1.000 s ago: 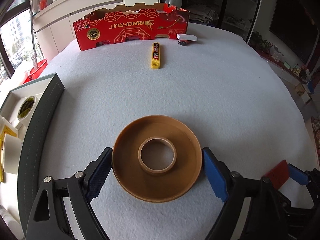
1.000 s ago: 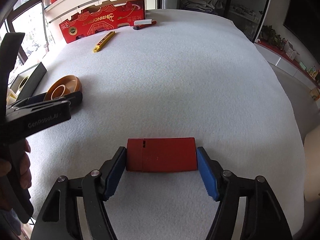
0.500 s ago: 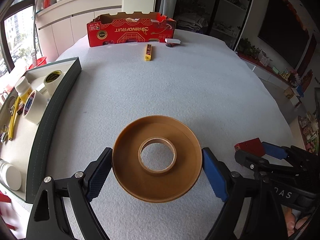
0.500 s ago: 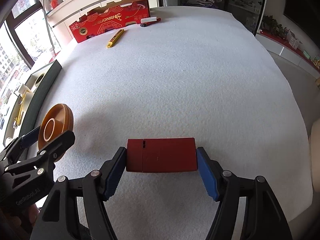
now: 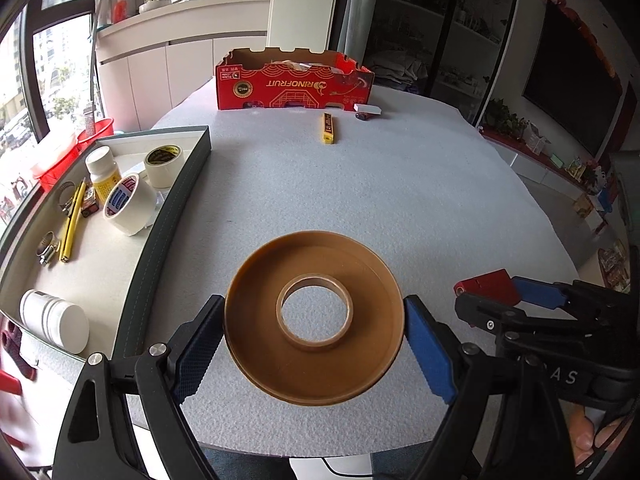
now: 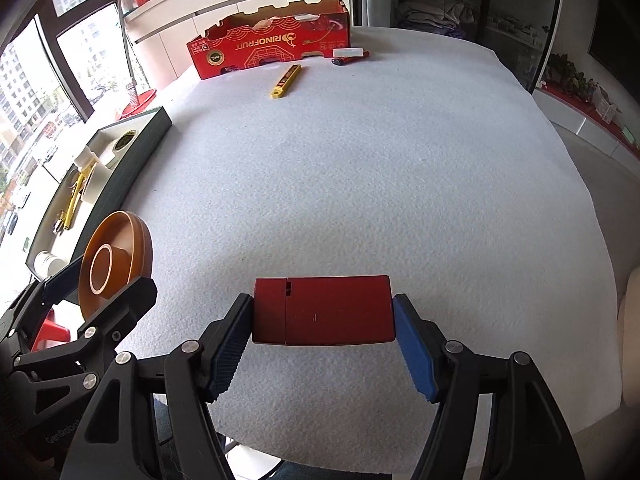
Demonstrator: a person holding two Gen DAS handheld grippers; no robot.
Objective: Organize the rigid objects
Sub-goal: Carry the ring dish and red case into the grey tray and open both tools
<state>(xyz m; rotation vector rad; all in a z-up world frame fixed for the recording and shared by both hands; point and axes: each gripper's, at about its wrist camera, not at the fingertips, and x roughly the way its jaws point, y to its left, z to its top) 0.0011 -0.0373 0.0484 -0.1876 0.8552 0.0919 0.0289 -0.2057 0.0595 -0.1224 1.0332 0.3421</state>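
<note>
White felt covers the wide table (image 6: 380, 168), which now sits lower in both wrist views than a second ago: both grippers have risen, each carrying its load clear of the surface. To my eye the pick-up is done and the carry toward the tray has begun. The dark-walled tray (image 5: 176, 208) has come fully into the left view, just left of the left gripper (image 5: 314, 344), already holding tape rolls, bottles and small tools. The red fruit carton (image 5: 294, 86) stands at the far edge, with a yellow utility knife (image 5: 329, 128) and a small white block (image 5: 369, 111) lying near it, not yet collected.

The left gripper is clamped on the brown tape roll (image 5: 314, 320), pads pressed against its outer rim, the roll held flat in the air beside the tray. The right gripper (image 6: 322, 340) is clamped on the red box (image 6: 322, 310) by its short ends, also lifted. Around the table are windows, white cabinets and dark glass shelving.
</note>
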